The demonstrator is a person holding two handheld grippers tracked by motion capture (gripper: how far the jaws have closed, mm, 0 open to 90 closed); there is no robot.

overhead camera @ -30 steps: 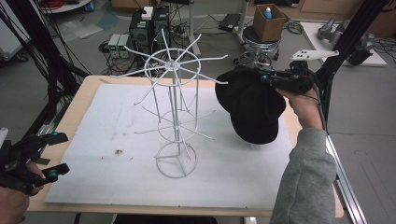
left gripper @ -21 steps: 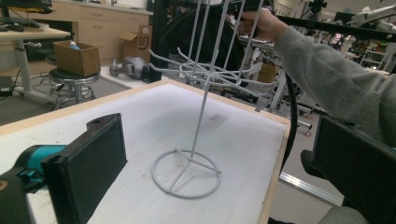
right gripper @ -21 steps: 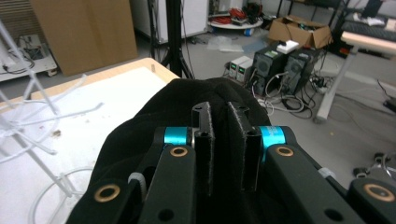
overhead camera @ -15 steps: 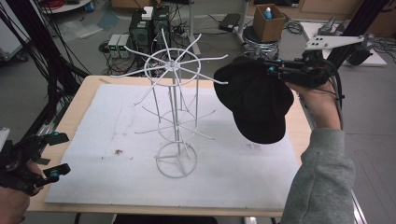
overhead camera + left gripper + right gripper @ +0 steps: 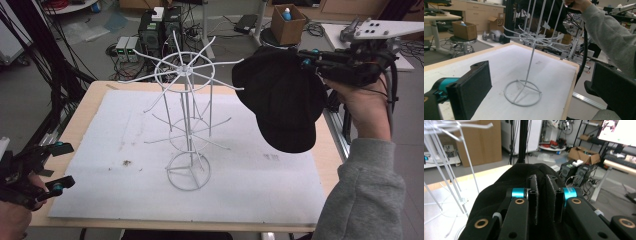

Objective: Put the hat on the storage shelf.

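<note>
A black cap (image 5: 285,100) hangs in the air at the right of the table, its crown close to one top arm of the white wire rack (image 5: 186,120). My right gripper (image 5: 311,62) is shut on the cap's back edge; its jaws pinch the black fabric (image 5: 524,182) in the right gripper view. The rack stands mid-table on a ring base (image 5: 523,93). At the table's near left corner, my left gripper (image 5: 60,165) is open and holds nothing; its pads (image 5: 477,85) stand wide apart.
A white sheet (image 5: 150,160) covers the wooden table (image 5: 87,102). Behind the table are electronics boxes (image 5: 160,30), a cardboard box on a stool (image 5: 287,22) and cables on the floor. A metal rail (image 5: 337,135) runs along the right table edge.
The right gripper has lifted the cap up and slightly right, from near the table to the height of the rack's top arms. The left gripper has stayed put.
</note>
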